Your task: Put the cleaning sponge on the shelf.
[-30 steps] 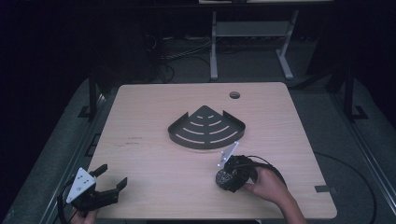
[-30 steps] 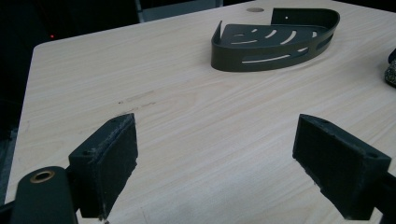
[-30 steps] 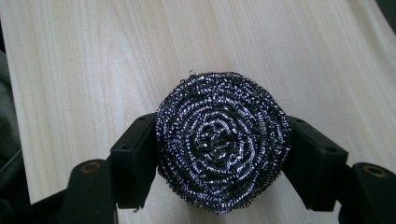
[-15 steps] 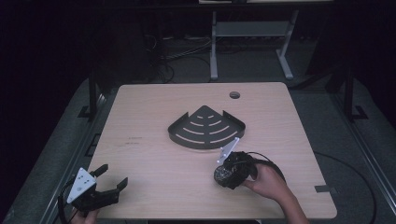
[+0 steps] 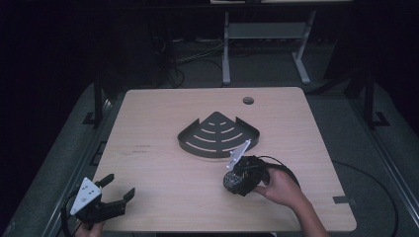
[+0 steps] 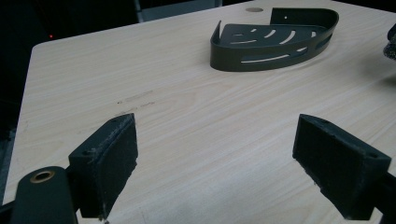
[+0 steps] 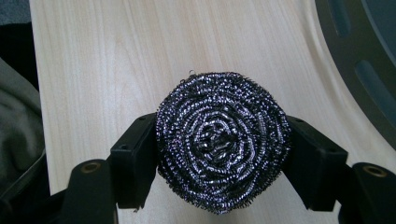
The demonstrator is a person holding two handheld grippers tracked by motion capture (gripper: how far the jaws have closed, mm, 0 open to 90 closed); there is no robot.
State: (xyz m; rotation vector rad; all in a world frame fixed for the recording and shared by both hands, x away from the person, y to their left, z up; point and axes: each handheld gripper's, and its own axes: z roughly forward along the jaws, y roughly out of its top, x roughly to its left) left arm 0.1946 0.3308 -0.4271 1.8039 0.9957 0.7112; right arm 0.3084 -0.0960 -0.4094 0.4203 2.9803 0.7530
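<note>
A round steel-wool scourer sits squeezed between the two black pads of my right gripper, which is shut on it. From above, the scourer hangs just over the wooden table, right of centre and a little in front of a dark quarter-round slotted caddy. The caddy's rim lies close by at the upper right of the right gripper view. My left gripper rests at the table's front left corner, jaws wide open with nothing between them. The caddy lies far ahead of it.
A round cable hole sits near the table's far edge. A pale metal stand is on the dark floor behind the table. The right gripper's cable loops by the hand.
My right gripper with the scourer has edged slightly toward the caddy. The left gripper has kept still.
</note>
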